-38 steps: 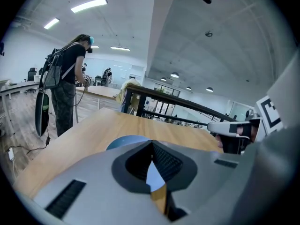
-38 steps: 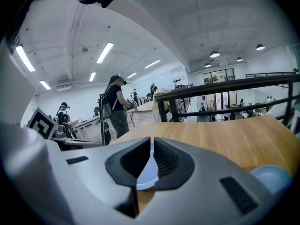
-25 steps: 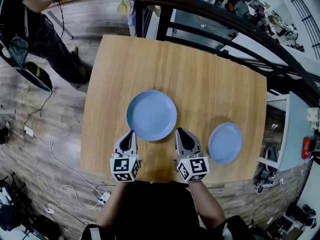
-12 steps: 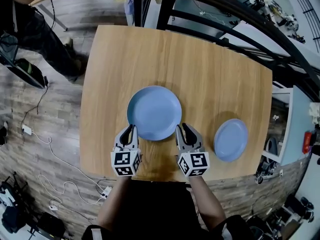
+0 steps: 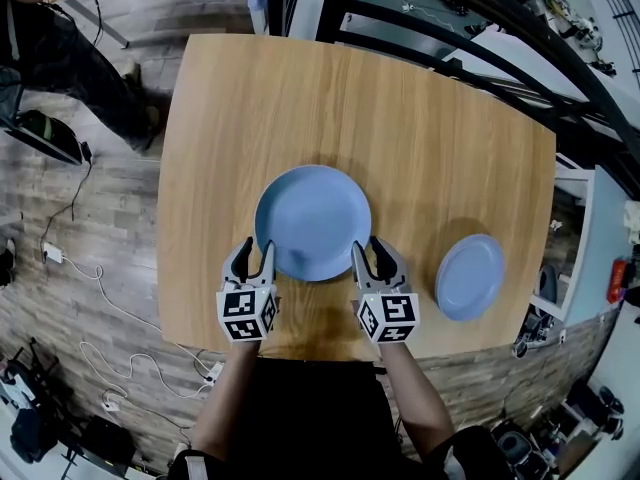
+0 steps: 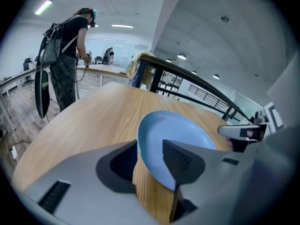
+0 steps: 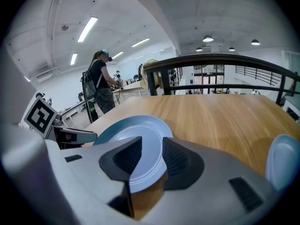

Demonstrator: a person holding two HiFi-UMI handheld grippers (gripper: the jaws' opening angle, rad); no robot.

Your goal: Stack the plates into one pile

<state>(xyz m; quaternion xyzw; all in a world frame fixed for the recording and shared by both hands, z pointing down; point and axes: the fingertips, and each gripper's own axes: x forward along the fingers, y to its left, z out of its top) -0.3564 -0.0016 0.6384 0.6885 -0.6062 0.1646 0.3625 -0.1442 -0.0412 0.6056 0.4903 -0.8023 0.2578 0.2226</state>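
A large blue plate (image 5: 312, 222) lies flat in the middle of the wooden table (image 5: 430, 138). A smaller blue plate (image 5: 469, 276) lies near the table's right front corner. My left gripper (image 5: 253, 255) is at the large plate's near left rim and my right gripper (image 5: 372, 253) at its near right rim. Both have just been opening their jaws and now stand open. In the left gripper view the large plate's (image 6: 180, 128) rim lies between the left gripper's (image 6: 150, 151) jaws, pads apart from it. In the right gripper view the rim of that plate (image 7: 133, 128) likewise lies between the open right gripper (image 7: 151, 156).
A black railing (image 5: 470, 28) runs behind the table's far and right sides. A person (image 5: 55, 38) stands on the floor at the far left. Cables (image 5: 110, 358) lie on the floor left of the table. The small plate (image 7: 283, 165) lies to my right gripper's right.
Both grippers have moved down and forward to the large plate's near rim. Their jaws were shut before and now stand open around the rim.
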